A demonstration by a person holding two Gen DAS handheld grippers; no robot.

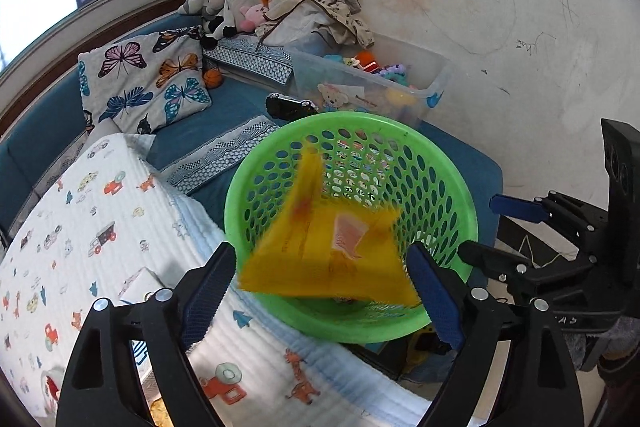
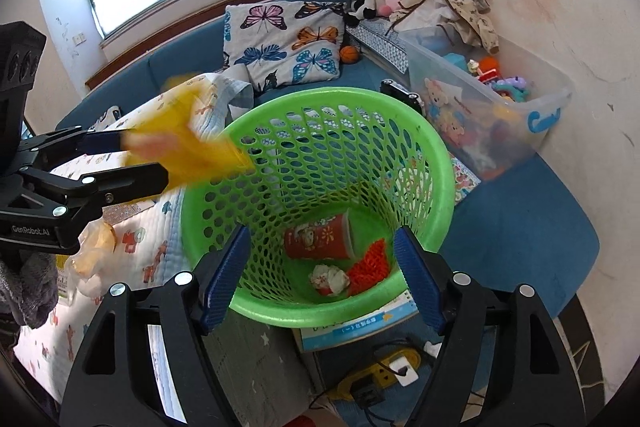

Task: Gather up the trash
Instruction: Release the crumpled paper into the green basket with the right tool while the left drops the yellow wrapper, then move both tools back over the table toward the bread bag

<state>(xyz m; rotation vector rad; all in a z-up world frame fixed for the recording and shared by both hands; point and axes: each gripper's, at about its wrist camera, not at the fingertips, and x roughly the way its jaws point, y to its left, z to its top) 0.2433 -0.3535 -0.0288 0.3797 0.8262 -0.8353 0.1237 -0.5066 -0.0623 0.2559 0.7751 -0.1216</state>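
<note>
1. Here the step in hand is the drop: the left tongs [image 1: 324, 279] hang over the near rim of the green basket [image 1: 460, 195], and a yellow wrapper [image 1: 320, 251] sits blurred between their pads.
2. The left tongs stand spread wide; in the wrist view the wrapper's edges come close to both blue pads, but I cannot tell whether either pad touches it. By my reading it has been let go and is falling.
3. From the right wrist view the wrapper [image 2: 192, 147] shows at the tips of the left tongs [image 2: 140, 159], above the basket's [image 2: 444, 163] left rim, partly over the opening and partly outside it.
4. The right tongs [image 2: 322, 277] are spread too, with the basket's near wall between the pads. Whether they press on it I cannot tell; they look to be steadying or just framing it.
5. Already in the basket: a red cup [image 2: 320, 239], a crumpled paper ball [image 2: 330, 279] and a red net [image 2: 370, 263].
6. The basket rests against the bed, beside the printed quilt [image 1: 100, 207].
7. Next, I judge, check that the wrapper lands inside; should it catch on the rim, nudge it in.
8. Then swing the left tongs back over the quilt, where a pale crinkled bag [image 2: 94, 251] looks like further trash.
</note>
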